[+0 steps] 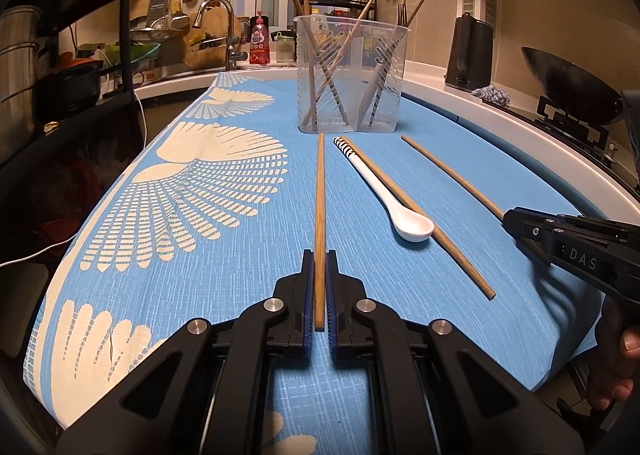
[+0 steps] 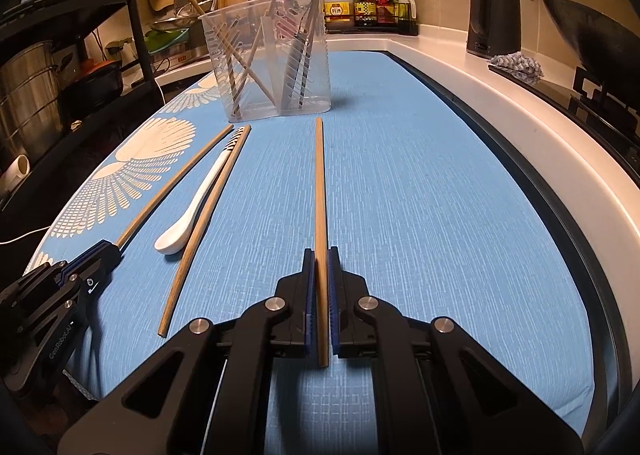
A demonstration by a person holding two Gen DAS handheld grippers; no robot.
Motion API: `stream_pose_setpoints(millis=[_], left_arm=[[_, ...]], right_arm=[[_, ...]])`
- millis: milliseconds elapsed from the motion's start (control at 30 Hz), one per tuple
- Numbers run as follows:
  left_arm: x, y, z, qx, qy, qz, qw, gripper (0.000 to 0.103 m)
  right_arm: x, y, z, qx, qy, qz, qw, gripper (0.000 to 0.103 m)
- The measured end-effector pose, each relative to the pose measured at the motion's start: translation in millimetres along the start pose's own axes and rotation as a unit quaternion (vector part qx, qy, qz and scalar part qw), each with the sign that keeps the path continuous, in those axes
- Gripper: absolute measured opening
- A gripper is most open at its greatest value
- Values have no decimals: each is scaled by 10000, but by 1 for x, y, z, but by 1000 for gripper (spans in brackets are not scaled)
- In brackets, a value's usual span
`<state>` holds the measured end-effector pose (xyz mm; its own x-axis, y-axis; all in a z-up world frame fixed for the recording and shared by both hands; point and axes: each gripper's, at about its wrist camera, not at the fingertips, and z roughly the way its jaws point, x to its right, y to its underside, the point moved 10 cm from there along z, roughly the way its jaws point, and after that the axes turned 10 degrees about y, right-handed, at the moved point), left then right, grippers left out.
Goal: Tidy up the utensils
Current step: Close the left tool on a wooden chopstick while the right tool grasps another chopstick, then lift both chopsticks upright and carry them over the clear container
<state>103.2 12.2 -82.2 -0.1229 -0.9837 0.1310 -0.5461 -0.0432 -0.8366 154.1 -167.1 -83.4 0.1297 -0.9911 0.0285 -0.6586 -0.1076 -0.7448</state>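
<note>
Your desk (image 1: 248, 255), under its blue cloth, carries a clear holder (image 1: 351, 75) at the far end. Your left hand-held gripper (image 1: 320, 275) tilts down, clamped on a chopstick (image 1: 320, 195). Your right hand-held gripper (image 2: 320, 275) tilts down likewise, clamped on another chopstick (image 2: 319, 183). Between them lie a white spoon (image 1: 394, 199) and a third chopstick (image 1: 424, 223), touching. The holder's ribbed walls blur the sticks inside.

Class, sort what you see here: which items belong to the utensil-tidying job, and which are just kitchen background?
Part of the job:
left chopstick
right chopstick
loose chopstick
white spoon
clear utensil holder
left gripper
right gripper

Just lying about:
kettle
wok
tap
sauce bottles
</note>
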Motion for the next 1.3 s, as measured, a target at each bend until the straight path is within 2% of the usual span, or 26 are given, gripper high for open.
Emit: stream_pose_setpoints(millis=[633,1000,1300], left_arm=[[6,0,-2,-77,138,36,9999,6],[7,-16,-16,142,171,83,9997,6],[8,-38,-29,408,174,165,9989,6]], right_arm=[[1,-2,-4,-23,-17,20,10000,6],[4,-15,-25,221,-89,59,9997,6],[7,-40,-50,556,-154,120,9983,6]])
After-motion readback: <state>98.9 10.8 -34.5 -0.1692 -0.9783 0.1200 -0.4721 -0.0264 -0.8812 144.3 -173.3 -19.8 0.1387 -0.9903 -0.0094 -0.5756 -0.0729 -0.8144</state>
